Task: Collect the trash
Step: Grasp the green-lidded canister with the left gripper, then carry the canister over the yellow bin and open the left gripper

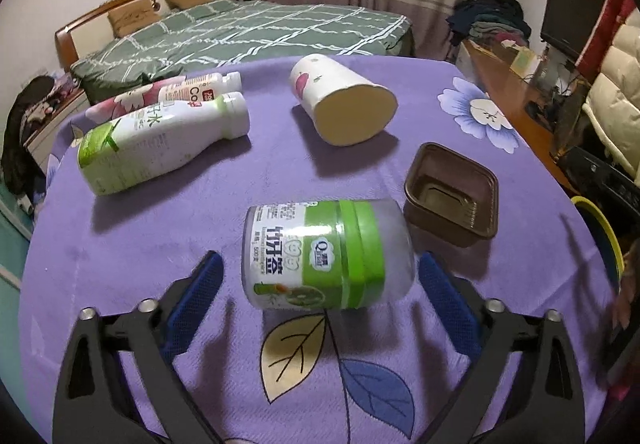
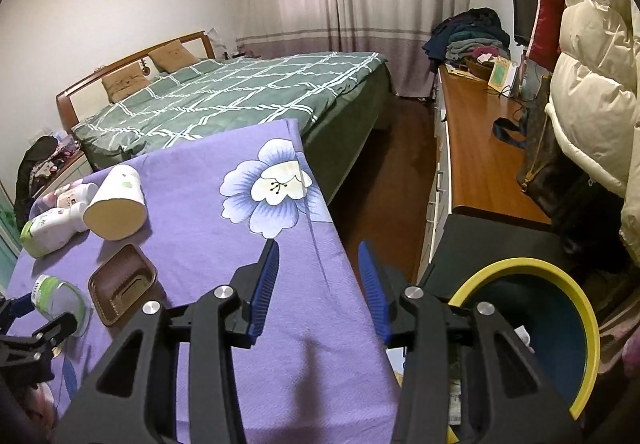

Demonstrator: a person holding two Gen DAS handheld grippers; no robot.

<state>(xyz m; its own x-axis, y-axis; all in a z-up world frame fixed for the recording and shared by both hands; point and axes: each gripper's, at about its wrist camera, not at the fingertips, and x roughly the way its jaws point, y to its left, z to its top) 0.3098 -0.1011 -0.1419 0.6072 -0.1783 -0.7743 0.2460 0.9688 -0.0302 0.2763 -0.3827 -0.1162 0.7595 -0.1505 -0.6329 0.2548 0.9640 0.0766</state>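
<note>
A clear jar with a green label lies on its side on the purple flowered tablecloth. My left gripper is open, one blue pad on each side of the jar, not touching it. Behind it lie a brown plastic tray, a tipped paper cup, a white-green bottle and a pink-white bottle. My right gripper is open and empty over the table's right edge. The jar and tray show at its left.
A blue bin with a yellow rim stands on the floor right of the table, with some trash inside. A green checked bed lies behind the table. A wooden desk with clothes and a monitor runs along the right wall.
</note>
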